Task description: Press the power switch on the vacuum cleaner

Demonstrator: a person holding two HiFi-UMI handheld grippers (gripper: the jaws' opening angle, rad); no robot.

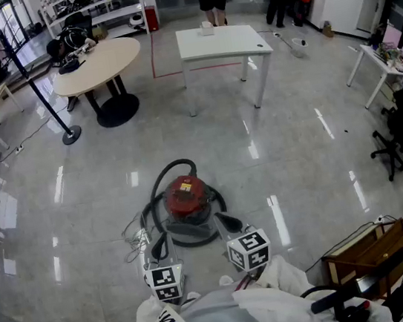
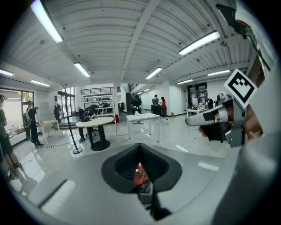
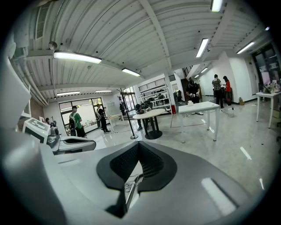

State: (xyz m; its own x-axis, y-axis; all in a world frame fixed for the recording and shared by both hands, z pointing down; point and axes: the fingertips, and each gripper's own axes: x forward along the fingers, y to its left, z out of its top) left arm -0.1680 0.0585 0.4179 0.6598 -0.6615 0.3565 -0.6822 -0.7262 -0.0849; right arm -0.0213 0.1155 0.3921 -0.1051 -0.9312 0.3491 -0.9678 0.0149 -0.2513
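The red drum vacuum cleaner [image 1: 186, 195] stands on the glossy grey floor [image 1: 296, 142] near the person, just beyond both grippers, with its black hose [image 1: 161, 181] looped round the far side. Its power switch is too small to pick out, and the yellow label on its top cannot be read. The left gripper [image 1: 159, 245] and right gripper [image 1: 228, 222] hang over its near edge, clear of it. Each has its fingers drawn together with nothing held. From the head view the hands are hidden under white sleeves [image 1: 273, 288].

At the near right a brown wooden crate [image 1: 371, 243] is cut off by the frame, and what lies in it cannot be told.

The left gripper view shows only a sliver of the red vacuum through the slit between its closed fingers. At its right edge it also shows a hand [image 2: 253, 125] on the right gripper, below the black-and-white marker cube [image 2: 240, 85]. The slit in the right gripper view shows floor and a thin metal tube [image 3: 131, 188], but no red. Both gripper views look level across to the far round beige table [image 2: 94, 123] and the white rectangular table [image 2: 142, 117].
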